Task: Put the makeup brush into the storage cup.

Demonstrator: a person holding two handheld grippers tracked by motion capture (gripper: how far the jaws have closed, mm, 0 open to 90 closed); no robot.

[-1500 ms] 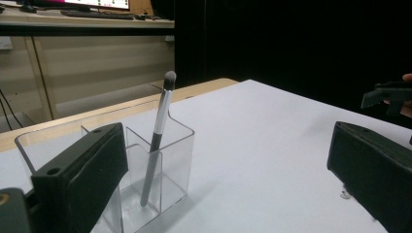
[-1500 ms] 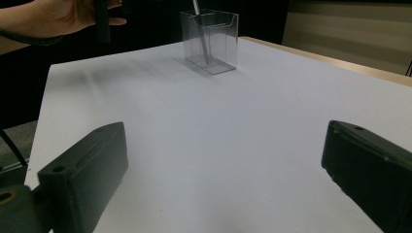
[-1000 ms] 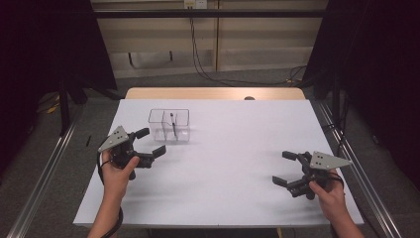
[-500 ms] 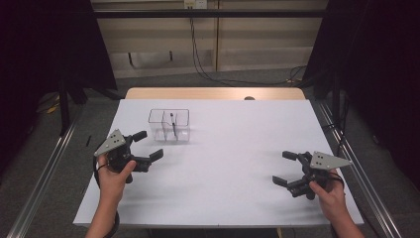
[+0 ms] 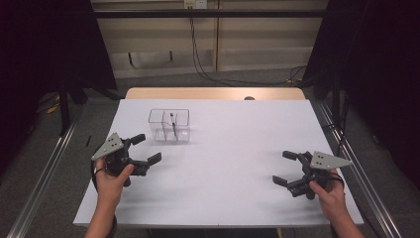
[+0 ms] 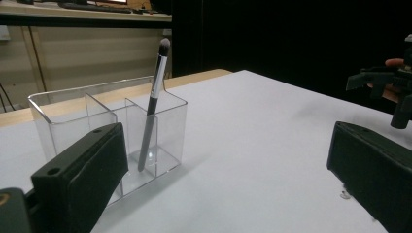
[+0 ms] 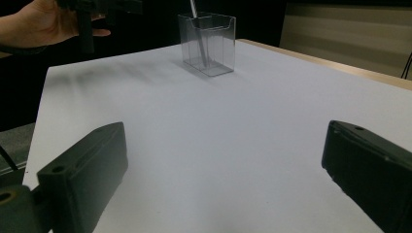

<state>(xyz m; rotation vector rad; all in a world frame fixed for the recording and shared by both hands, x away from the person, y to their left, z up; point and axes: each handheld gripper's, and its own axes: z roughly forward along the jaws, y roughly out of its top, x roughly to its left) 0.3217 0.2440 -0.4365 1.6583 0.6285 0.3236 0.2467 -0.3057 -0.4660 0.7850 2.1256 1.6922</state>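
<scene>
High view shows a white table [image 5: 223, 163] with a clear plastic box [image 5: 169, 125] standing on it, toward the far left part. The clear plastic box has walls inside that split it into small parts. A makeup brush [image 5: 173, 123] stands in one of those parts. In the left gripper view the makeup brush [image 6: 152, 104] leans a little, with its soft tip up above the rim and its handle end down on the bottom of the clear plastic box [image 6: 107, 131]. The left gripper [image 5: 145, 148] is near the clear plastic box, on the side closer to the person and a bit to the left of it. A hand [image 5: 110, 178] holds it up, and its two black jaws are spread wide apart with nothing between them. It is not touching the clear plastic box. The right gripper [image 5: 286, 167] is well apart from the clear plastic box, far off to the right and closer to the person. Its jaws are spread wide too, and it has hold of nothing. In the right gripper view the clear plastic box [image 7: 208, 43] stands far away across the white table [image 7: 233, 145].
</scene>
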